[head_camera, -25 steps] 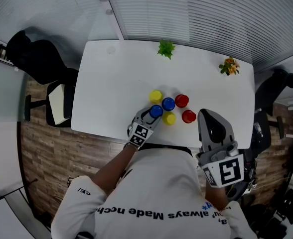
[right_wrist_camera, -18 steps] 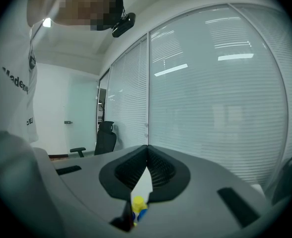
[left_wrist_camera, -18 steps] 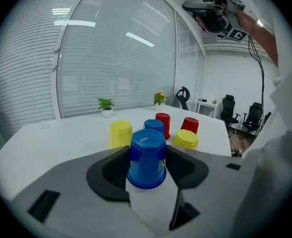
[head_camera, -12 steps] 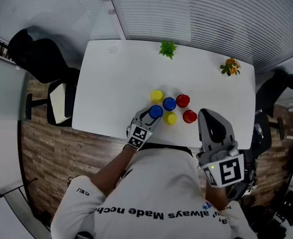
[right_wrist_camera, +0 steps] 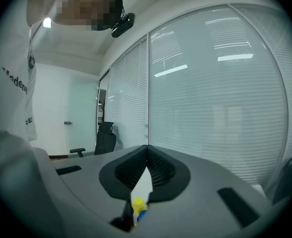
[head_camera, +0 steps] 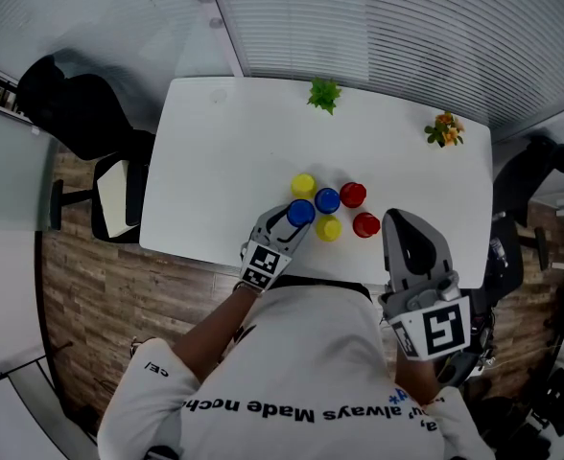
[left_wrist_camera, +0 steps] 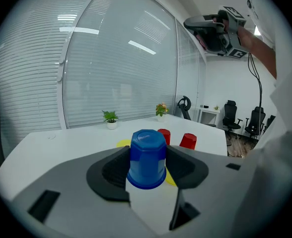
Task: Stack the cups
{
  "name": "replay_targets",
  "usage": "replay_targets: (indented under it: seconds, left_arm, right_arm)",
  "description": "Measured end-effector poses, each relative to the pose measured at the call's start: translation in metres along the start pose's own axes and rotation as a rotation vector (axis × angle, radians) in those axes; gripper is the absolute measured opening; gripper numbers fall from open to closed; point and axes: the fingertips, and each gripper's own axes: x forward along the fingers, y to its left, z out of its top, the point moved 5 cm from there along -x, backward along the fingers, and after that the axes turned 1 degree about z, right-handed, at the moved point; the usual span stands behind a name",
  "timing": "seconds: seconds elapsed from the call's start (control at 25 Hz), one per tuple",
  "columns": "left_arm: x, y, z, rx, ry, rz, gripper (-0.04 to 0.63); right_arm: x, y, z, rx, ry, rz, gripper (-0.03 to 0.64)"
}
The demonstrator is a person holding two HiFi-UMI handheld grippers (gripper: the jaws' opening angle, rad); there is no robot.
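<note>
Stacking, step in hand: blue cup clamped inverted in left gripper, lower centre; best lowered level, centred over other blue cup. Right gripper closed, empty.

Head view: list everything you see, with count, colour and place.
table: 1, white, centre
blue cups: 2, one in left gripper, one just beyond it
yellow cups: 2, cluster's far and near sides
red cups: 2, cluster's right
plant: 1, green, far edge
flowers: 1, orange, far right corner
chairs: 3, mostly black, two left, one right
left gripper: 1, grey, shut on blue cup
right gripper: 1, grey, shut, empty, near right edge
</note>
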Motion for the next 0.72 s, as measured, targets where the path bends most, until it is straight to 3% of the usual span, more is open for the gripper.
replay_targets:
  seconds: [0.72]
  left_arm:
    - [0.016, 0.002, 0.047, -0.01, -0.073, 0.004, 0.244]
  right_arm:
    - [0.002, -0.007, 0.0, 0.007, -0.003, -0.011, 0.006]
